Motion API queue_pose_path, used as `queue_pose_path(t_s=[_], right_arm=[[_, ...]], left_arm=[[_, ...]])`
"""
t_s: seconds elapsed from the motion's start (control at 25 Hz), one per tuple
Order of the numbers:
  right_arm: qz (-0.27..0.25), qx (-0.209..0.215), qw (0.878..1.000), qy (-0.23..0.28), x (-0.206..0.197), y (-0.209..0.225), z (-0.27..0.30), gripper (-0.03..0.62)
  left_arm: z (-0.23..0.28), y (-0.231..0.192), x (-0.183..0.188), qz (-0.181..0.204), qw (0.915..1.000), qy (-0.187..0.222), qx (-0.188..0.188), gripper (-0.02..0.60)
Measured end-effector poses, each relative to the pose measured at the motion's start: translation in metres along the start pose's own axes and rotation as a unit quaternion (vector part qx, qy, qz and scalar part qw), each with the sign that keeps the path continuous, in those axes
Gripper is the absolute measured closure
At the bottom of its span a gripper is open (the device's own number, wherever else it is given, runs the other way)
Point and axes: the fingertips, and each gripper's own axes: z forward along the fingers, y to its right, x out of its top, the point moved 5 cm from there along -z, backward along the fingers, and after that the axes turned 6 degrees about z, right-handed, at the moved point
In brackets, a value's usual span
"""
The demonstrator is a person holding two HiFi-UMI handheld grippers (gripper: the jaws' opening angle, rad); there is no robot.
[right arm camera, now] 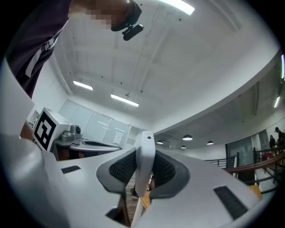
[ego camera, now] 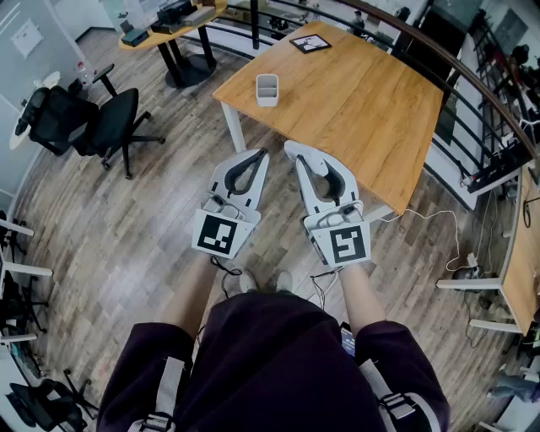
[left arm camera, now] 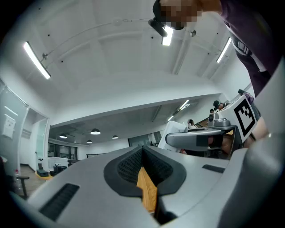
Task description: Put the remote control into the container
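Observation:
A white remote control (ego camera: 305, 157) is clamped between the jaws of my right gripper (ego camera: 325, 173) and sticks out past the fingertips. In the right gripper view the remote (right arm camera: 145, 160) stands upright between the dark pads of the gripper (right arm camera: 143, 178). My left gripper (ego camera: 251, 160) is beside it on the left, jaws closed together with nothing in them (left arm camera: 142, 156). Both are held over the wooden floor, short of the table. The white container (ego camera: 267, 89) stands near the front corner of the wooden table (ego camera: 363, 101), ahead of the grippers.
A dark framed item (ego camera: 310, 43) lies at the table's far side. Black office chairs (ego camera: 110, 122) stand to the left, a round table (ego camera: 169, 21) behind them. Cables (ego camera: 447, 219) trail on the floor at the right, near another desk (ego camera: 527, 253).

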Motion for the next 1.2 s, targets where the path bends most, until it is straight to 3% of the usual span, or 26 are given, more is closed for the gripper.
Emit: queue_pose_path(t_s=[0.56, 0.88, 1.2], right_arm=[[0.018, 0.009, 1.0, 0.01, -0.019, 0.047, 0.009, 0.49], [0.026, 0.012, 0.999, 0.016, -0.033, 0.06, 0.042, 0.49], [0.019, 0.005, 1.0, -0.011, -0.069, 0.082, 0.093, 0.49]], left_arm=[[0.041, 0.011, -0.021, 0.015, 0.9997, -0.013, 0.013, 0.569], [0.067, -0.015, -0.038, 0.025, 0.9995, -0.012, 0.011, 0.569], [0.11, -0.062, -0.071, 0.019, 0.9997, -0.014, -0.001, 0.569]])
